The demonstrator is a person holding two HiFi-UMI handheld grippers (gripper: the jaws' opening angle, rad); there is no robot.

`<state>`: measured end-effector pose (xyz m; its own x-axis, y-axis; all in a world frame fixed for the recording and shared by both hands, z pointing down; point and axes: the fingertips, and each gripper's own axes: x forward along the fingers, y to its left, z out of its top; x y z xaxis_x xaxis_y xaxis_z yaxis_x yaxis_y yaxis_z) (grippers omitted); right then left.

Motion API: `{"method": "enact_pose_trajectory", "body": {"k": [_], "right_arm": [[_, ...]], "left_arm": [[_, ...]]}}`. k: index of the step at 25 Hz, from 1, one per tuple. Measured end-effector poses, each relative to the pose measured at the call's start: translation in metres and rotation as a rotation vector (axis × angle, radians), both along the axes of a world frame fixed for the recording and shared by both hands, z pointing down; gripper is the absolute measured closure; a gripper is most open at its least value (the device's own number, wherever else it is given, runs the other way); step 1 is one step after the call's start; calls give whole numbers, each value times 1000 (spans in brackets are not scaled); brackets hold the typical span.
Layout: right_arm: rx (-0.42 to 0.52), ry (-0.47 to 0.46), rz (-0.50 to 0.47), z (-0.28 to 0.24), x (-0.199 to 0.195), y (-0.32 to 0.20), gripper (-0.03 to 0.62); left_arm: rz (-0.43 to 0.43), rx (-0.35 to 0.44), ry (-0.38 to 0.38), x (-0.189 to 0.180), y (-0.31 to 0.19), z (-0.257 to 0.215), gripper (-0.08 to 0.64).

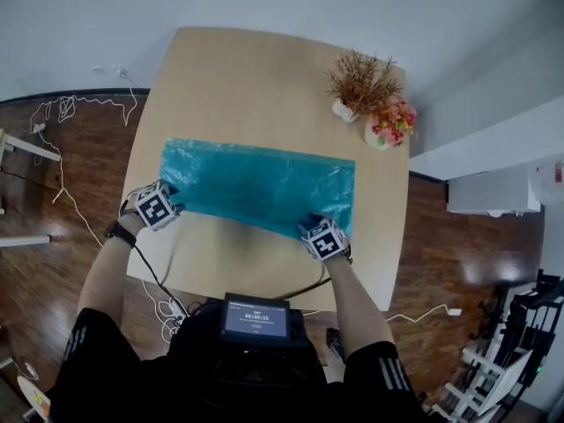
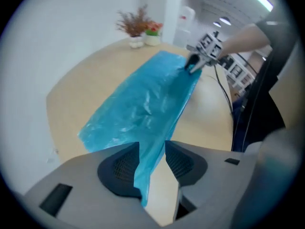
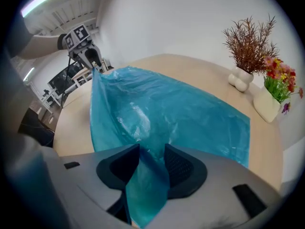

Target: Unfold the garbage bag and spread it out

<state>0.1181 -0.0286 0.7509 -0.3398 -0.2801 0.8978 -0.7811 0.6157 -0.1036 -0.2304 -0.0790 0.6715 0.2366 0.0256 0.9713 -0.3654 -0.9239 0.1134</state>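
Observation:
The teal garbage bag (image 1: 256, 183) lies as a long sheet across the wooden table (image 1: 229, 69), nearly flat. My left gripper (image 1: 174, 199) is at its near left corner. In the left gripper view the bag (image 2: 147, 99) has its edge running between the jaws of that gripper (image 2: 152, 149); the film rests against one pad and a gap shows beside the other. My right gripper (image 1: 315, 224) is at the near right corner. In the right gripper view a fold of the bag (image 3: 181, 113) hangs loosely between the wide-set jaws of that gripper (image 3: 151, 151).
A white vase of dried twigs (image 1: 348, 104) and a pot of red and yellow flowers (image 1: 385, 130) stand at the table's far right corner, just beyond the bag. A screen (image 1: 256, 318) sits at my chest. Cables (image 1: 70, 108) lie on the wooden floor at the left.

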Motion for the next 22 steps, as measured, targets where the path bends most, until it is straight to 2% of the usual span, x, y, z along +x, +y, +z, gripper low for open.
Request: {"method": "enact_pose_trajectory", "body": {"k": [2,6,8,10,13,16,20,22], "right_arm": [[6,-2,4,0,0,-2,396],[9,-5,12,0,0,-5,396],[10,-3,10,0,0,-7,396],[14,-4,6,0,0,-9,396],[21,-10,9,0,2,-12,397],[27,-12,21,-1,2,-16,397],[31,-13,31,-3,1,-19,397],[33,-11,28,-4,0,-20,396]], "left_arm": [[-90,12,-13,-17,-30,-20,379],[-108,21,-93,-49,-70,-40,379],[-158,73,-115,-61,-95,-45,379],[-212,151,-107,-65,-124,-44,379],[-220,224,-57,-48,-155,-25,380],[-208,246,-89,-40,-171,7,380],[-265,196,-172,-47,-173,50,380],[-289,182,-159,-47,-174,70,380]]}}
